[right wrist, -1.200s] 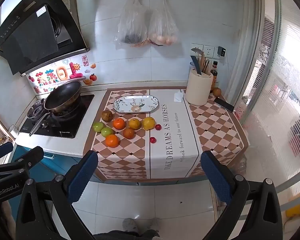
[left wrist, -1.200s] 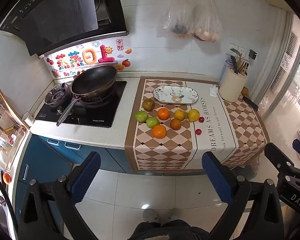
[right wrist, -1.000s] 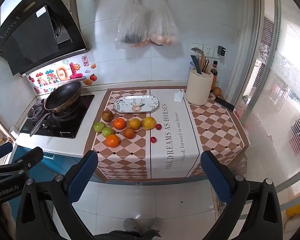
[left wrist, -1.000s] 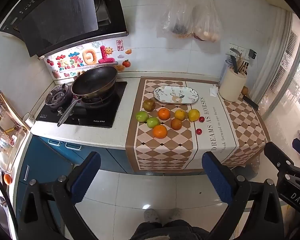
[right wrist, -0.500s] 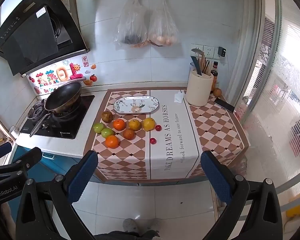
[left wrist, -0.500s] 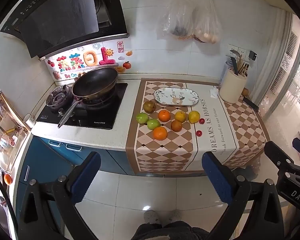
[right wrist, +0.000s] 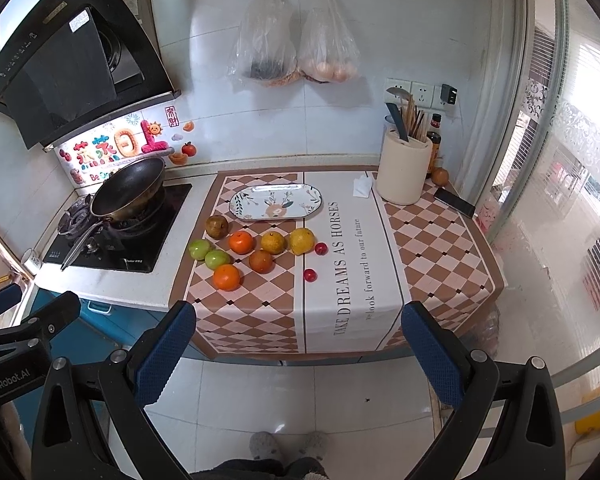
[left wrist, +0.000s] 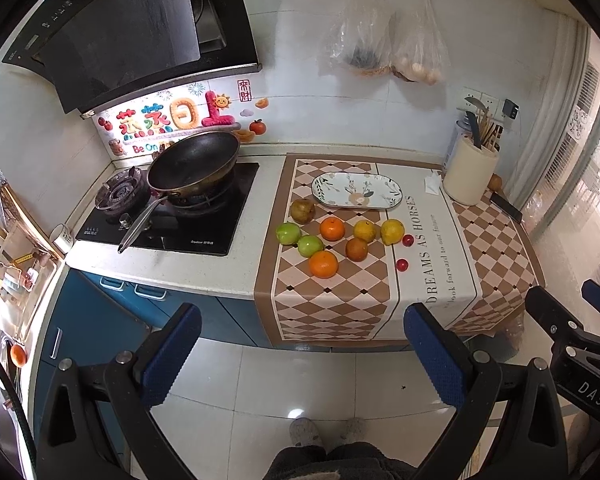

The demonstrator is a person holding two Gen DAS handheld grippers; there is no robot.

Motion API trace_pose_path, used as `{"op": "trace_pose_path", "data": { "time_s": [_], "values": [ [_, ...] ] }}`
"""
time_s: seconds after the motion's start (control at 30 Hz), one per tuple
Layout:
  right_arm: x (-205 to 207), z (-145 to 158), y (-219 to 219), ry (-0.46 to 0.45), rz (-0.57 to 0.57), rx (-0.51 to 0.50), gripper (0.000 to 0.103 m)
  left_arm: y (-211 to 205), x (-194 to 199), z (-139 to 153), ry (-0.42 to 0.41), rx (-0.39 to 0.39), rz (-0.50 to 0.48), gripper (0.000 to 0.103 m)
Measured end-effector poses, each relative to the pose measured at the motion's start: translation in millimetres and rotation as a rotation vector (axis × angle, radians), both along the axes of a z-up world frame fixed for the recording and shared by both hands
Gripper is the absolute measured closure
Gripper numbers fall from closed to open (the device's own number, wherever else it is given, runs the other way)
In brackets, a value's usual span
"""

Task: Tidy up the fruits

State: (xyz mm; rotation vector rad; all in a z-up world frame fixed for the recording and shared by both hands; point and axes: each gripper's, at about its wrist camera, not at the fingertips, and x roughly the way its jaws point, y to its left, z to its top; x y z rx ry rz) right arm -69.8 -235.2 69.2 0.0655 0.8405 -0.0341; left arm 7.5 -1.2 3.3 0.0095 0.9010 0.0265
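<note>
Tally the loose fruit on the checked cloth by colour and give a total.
Green: 2
Bright orange: 2
Dark orange: 1
Yellow-orange: 1
Yellow: 1
Brown: 1
Small red: 2
Total: 10

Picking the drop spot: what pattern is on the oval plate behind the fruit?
The plate is white with leafy sprigs and an orange flower motif, seen best in the right wrist view.
</note>
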Motion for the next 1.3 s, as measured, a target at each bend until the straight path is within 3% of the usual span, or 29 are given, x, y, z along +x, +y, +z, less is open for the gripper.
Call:
{"op": "trace_pose_path", "data": {
  "time_s": [1.3],
  "values": [
    [-2, 6, 3, -0.005, 0.002, 0.002, 0.0, -6, 3, 2, -0.017, 0.002, 0.007, 0.0]
  ]
}}
